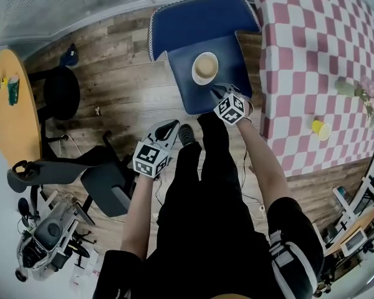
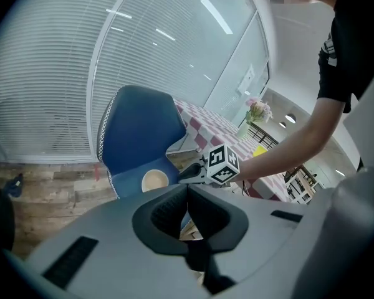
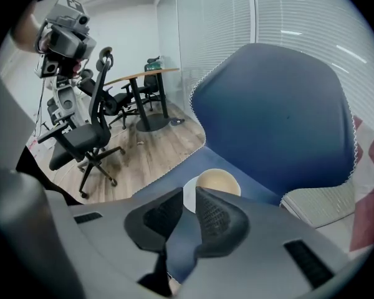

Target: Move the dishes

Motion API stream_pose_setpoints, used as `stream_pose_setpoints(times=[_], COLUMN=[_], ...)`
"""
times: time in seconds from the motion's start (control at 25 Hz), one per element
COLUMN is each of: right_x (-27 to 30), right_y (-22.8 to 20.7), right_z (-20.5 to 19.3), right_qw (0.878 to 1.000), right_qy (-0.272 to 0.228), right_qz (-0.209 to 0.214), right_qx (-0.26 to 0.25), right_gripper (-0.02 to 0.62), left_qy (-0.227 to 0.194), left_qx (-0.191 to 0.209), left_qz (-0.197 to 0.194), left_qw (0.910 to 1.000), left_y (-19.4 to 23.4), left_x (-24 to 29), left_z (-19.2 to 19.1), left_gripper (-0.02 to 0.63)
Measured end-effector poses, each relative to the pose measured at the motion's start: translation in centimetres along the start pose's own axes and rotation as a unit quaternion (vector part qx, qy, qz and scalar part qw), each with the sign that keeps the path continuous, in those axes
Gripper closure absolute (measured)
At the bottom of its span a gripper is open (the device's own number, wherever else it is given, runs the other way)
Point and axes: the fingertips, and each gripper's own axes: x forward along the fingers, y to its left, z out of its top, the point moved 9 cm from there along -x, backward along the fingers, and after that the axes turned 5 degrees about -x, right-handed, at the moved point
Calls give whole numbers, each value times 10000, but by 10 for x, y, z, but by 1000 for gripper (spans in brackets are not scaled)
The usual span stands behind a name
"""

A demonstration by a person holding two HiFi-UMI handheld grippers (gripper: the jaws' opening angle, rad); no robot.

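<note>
1. Head view: the left gripper [image 1: 170, 128] hung over the wooden floor [image 1: 124, 86], well apart from the dish [image 1: 205, 67]. The right gripper [image 1: 219, 92] pointed down at the seat of the blue chair [image 1: 199, 17], its tips just beside the dish. This was 1 round white dish with a tan centre (food or glaze, I could not tell), and it lay on the seat. On the checked table [image 1: 311, 36] stood a yellow cup [image 1: 321, 129], its inside hidden.
2. Left gripper view: the left gripper [image 2: 187, 189] had its 2 jaws meeting at the tips, with nothing between them. Beyond them the dish [image 2: 154, 180] sat on the chair seat, with the right gripper [image 2: 188, 172] just beside it.
3. Right gripper view: the right gripper [image 3: 187, 195] had its jaws a little apart and gripped nothing. The white rim of the dish [image 3: 215, 184] showed through the gap just past the tips; whether a tip touched it was unclear.
</note>
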Motion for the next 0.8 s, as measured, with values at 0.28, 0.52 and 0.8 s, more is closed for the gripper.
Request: stream_pose_setpoints(times=[0.28,0.52,0.8], right_x=[43,78,117], right_y=[-3,-6,-7], right_z=[-15,-23,-33], right_qw=[9999,9997,9989], right_qy=[124,232,350], right_qz=[27,-9,-19], right_qx=[-36,-125,-305], right_gripper=[514,502,497], left_qy=[-58,-137,-170], left_qx=[-116,-108,-79], left_qz=[21,6,22], left_qw=[9999,9998,9998], left_y=[15,31,51], left_x=[16,28,41], left_z=[-19,-30,-49], left_gripper=[583,583,583])
